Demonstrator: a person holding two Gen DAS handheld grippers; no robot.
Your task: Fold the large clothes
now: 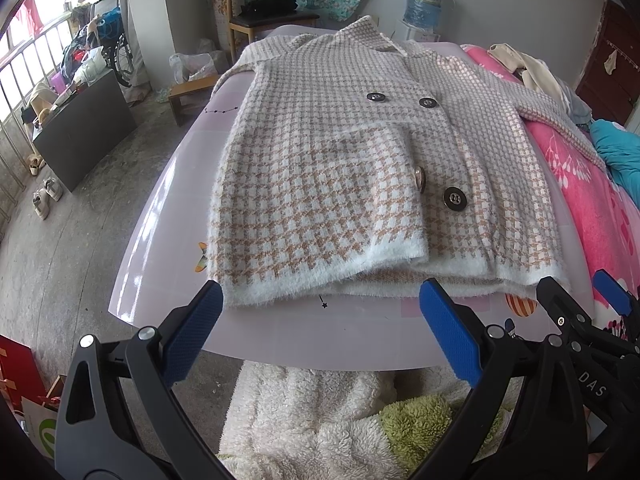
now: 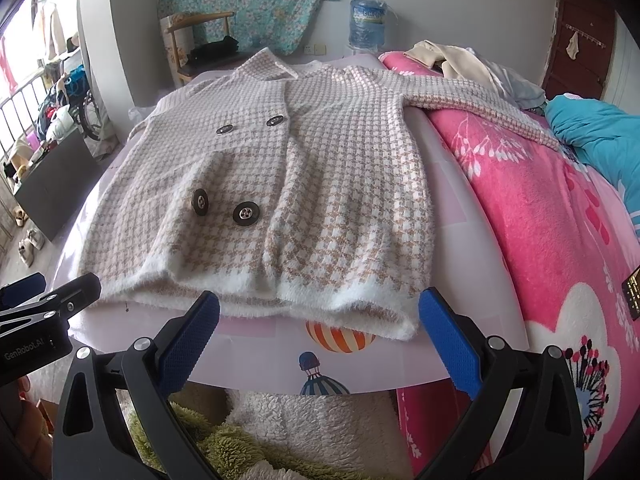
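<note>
Now: houndstooth cardigan (image 1: pixel 320 168) spread flat across the pale tabletop (image 1: pixel 160 240).
Fluffy white hem nears the front edge at lower centre; one sleeve drapes onto the pink bed (image 2: pixel 540 220). Left claw (image 1: pixel 320 332) and right claw (image 2: pixel 320 336) gape empty, just short of the hem.

one cardigan (image 2: pixel 320 184), four buttons (image 2: pixel 246 213), two grippers (image 2: pixel 320 334)

The houndstooth cardigan (image 1: pixel 320 168) is a fuzzy knit with a fluffy white hem and shiny metal buttons (image 1: pixel 454 199). Under it the pale table top (image 1: pixel 160 248) looks smooth and glossy. At frame right, the pink blanket (image 2: pixel 532 216) is plush fleece. Blue gripper pads (image 2: pixel 450 340) show a fine matt texture.
</note>
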